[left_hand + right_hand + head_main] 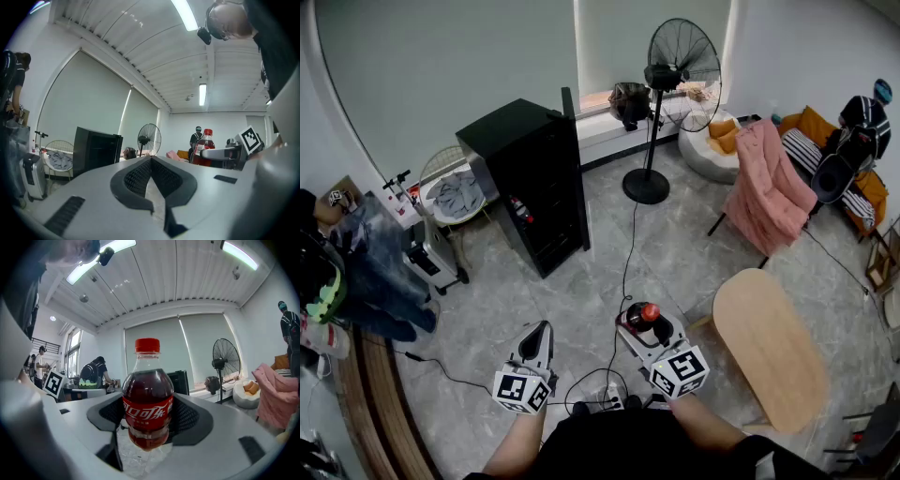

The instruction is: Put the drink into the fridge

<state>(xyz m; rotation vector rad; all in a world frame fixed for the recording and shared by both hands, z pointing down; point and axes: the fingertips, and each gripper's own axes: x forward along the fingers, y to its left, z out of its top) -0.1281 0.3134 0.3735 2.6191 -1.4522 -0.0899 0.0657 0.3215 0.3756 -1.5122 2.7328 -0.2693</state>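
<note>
Right up close, a clear plastic bottle (147, 404) of dark cola with a red cap and red label fills the right gripper view. It stands upright, cap to the ceiling, its long axis vertical. The grey right gripper (645, 323) has it: the jaws are spread wide round the belly of the bottle and the ribbed black pads (190, 416) press in on both sides at label height. So the drink is in hand, carried low in front of the person above the grey tiled floor (581, 291).

Alongside it, the grey left gripper (539, 330) carries nothing, and the left gripper view shows its jaws pressed together with no gap between them.

Now the line that matters: the tall black fridge (530, 183) lies ahead and off to the left of the bottle, well apart, with open floor between. Its dark front faces the person, and whether the door is open cannot be told from here. The left gripper is the nearer one to it, which by the look of things leaves that gripper free for the door while the right brings the bottle forward and leftward, kept upright. A black pedestal fan (680, 66) stands farther back on the right, clear of that path.
</note>
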